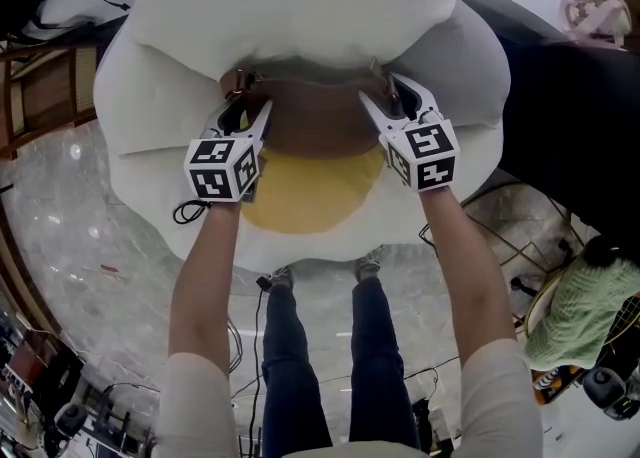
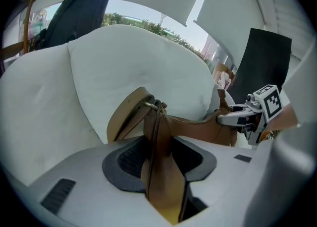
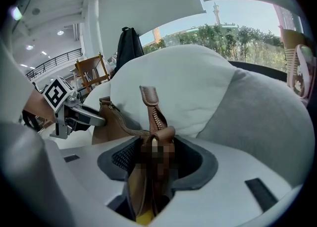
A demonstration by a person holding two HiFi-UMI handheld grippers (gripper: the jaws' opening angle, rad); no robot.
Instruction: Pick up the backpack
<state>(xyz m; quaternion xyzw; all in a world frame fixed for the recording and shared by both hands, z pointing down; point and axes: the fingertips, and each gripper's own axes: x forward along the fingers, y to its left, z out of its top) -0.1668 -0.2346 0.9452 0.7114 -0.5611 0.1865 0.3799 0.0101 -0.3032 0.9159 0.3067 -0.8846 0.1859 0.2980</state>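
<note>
Both grippers are on the brown backpack [image 1: 315,118], which sits deep in the hollow of a big white cushion seat [image 1: 300,6], just above its yellow patch [image 1: 300,196]. From the head view you only get the outline: left gripper [image 1: 248,104] at one end of the backpack, right gripper [image 1: 385,96] at the other, arms stretched out over the person's legs [image 1: 320,366] and the marble floor [image 1: 70,246].

The left gripper view settles the grip: the jaws of the left gripper [image 2: 161,157] are clamped on a fold of brown leather at the end of the backpack [image 2: 193,127], by a metal ring. Across the zip [image 2: 190,120] you can see the right gripper [image 2: 237,118] biting the far end.

The right gripper view mirrors it: the right gripper [image 3: 156,164] has its jaws closed on the backpack [image 3: 106,122] at the zip's end, the leather tab [image 3: 148,94] standing upright just past them, the left gripper [image 3: 91,118] opposite.

Only the gripper views catch the room behind: a dark bag [image 2: 81,8] propped high beyond the seat, and a wooden chair [image 3: 91,72].
</note>
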